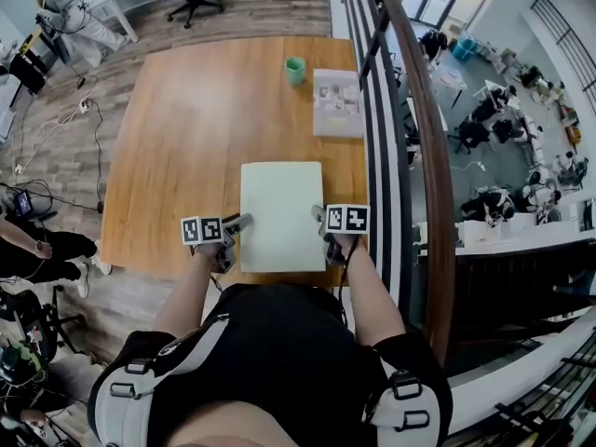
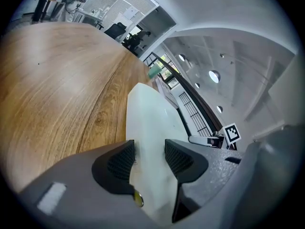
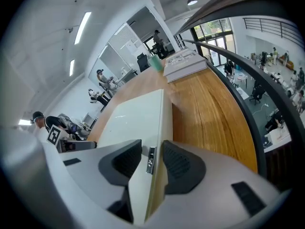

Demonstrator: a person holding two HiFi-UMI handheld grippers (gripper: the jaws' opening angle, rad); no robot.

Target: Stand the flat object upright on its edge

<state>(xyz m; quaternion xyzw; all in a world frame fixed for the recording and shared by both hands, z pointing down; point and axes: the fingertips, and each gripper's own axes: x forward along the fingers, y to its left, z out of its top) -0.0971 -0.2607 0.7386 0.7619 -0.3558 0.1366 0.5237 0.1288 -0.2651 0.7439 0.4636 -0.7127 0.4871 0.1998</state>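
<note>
A pale, flat rectangular board lies on the wooden table, close to the near edge. My left gripper holds the board's near left edge, and my right gripper holds its near right edge. In the left gripper view the board fills the gap between the jaws of the left gripper. In the right gripper view the board's side edge sits clamped between the pads of the right gripper. The board looks flat or nearly flat on the table.
A green cup stands at the table's far side, with a white stack of books to its right. A dark railing runs along the table's right edge. The person's torso is right behind the near edge.
</note>
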